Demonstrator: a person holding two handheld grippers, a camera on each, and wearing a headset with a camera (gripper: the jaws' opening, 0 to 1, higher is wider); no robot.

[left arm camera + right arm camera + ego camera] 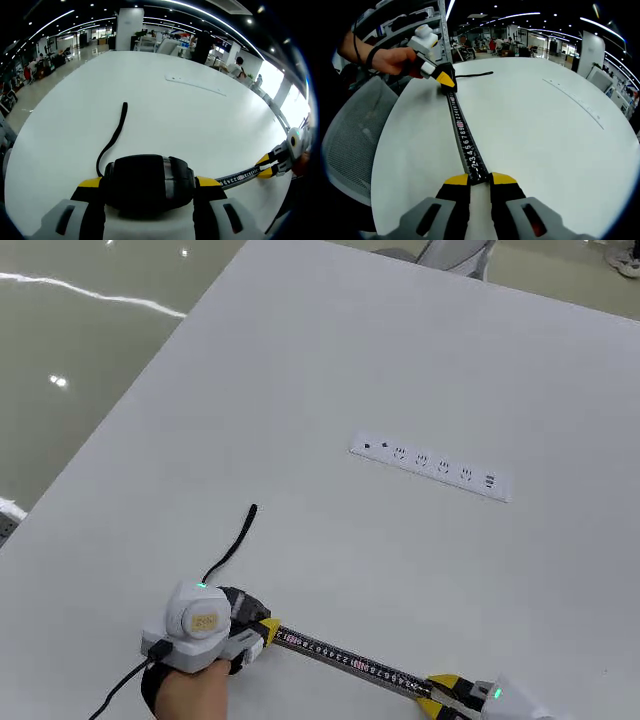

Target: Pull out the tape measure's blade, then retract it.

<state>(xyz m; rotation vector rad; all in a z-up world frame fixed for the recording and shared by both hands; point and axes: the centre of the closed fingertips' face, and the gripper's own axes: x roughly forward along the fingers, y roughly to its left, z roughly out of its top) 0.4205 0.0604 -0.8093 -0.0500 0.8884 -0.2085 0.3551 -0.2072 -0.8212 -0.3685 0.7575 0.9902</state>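
The left gripper (149, 186) clamps the tape measure case (148, 170) as an anchor on the tabletop (535, 130), so the right gripper (479, 179), pinching the blade tip (475, 171), holds it taut.

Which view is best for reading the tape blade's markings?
Right gripper view: the blade runs lengthwise from the right tool, digits legible. Head view shows the blade along its length, marks tiny; left gripper view catches a short stretch.

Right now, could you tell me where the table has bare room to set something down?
Widest bare patch: between the power strip and the blade. Beyond the strip is free too. Crowded along the near edge: strap, case, left gripper, right gripper.
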